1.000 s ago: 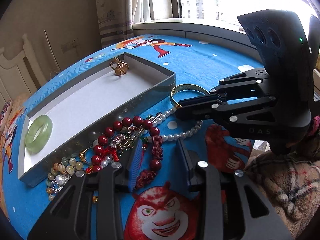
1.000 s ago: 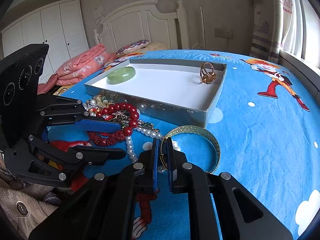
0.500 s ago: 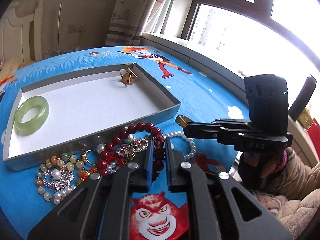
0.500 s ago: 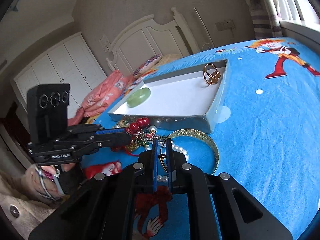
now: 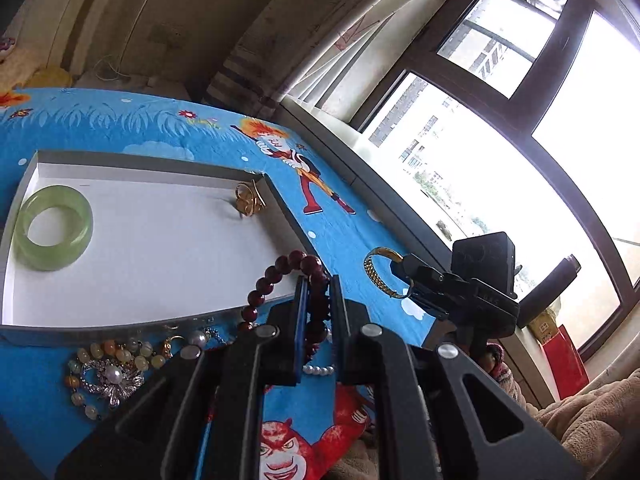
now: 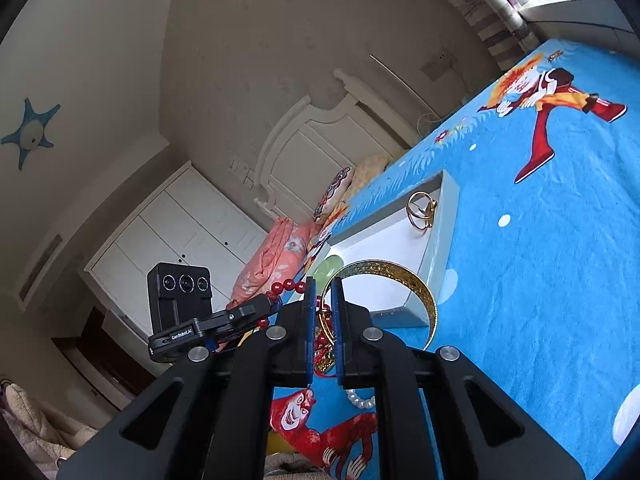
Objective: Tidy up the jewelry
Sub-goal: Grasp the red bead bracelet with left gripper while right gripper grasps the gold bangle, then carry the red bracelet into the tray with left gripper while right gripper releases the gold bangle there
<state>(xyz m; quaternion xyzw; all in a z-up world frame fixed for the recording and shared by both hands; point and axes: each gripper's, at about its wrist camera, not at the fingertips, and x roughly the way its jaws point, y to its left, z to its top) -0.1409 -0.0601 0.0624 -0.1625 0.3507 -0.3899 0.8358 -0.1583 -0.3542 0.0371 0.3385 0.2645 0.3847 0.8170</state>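
Observation:
In the left wrist view my left gripper [image 5: 319, 282] is shut on a red bead bracelet [image 5: 276, 272]. The bracelet hangs lifted over the near wall of the white tray [image 5: 120, 330]. In the tray lie a green jade bangle [image 5: 54, 226] and a gold ring [image 5: 248, 200]. To the right, my right gripper [image 5: 398, 270] holds a gold bangle [image 5: 376, 270] above the blue blanket. In the right wrist view my right gripper [image 6: 322, 294] is shut on that gold bangle [image 6: 400, 276], with the left gripper [image 6: 274, 304] and its red beads [image 6: 286, 286] at the left.
Loose jewelry lies in front of the tray: a pearl brooch [image 5: 112, 376], pastel beads [image 5: 120, 354] and a pearl string [image 5: 318, 370]. A window sill [image 5: 360, 152] borders the blue cartoon blanket [image 5: 340, 236]. A headboard [image 6: 320, 140] and pillows [image 6: 276, 256] stand beyond the tray.
My left gripper closed on the red bead bracelet and lifted it from the pile. The right gripper raised the gold bangle off the blanket. Both grippers rolled and rose.

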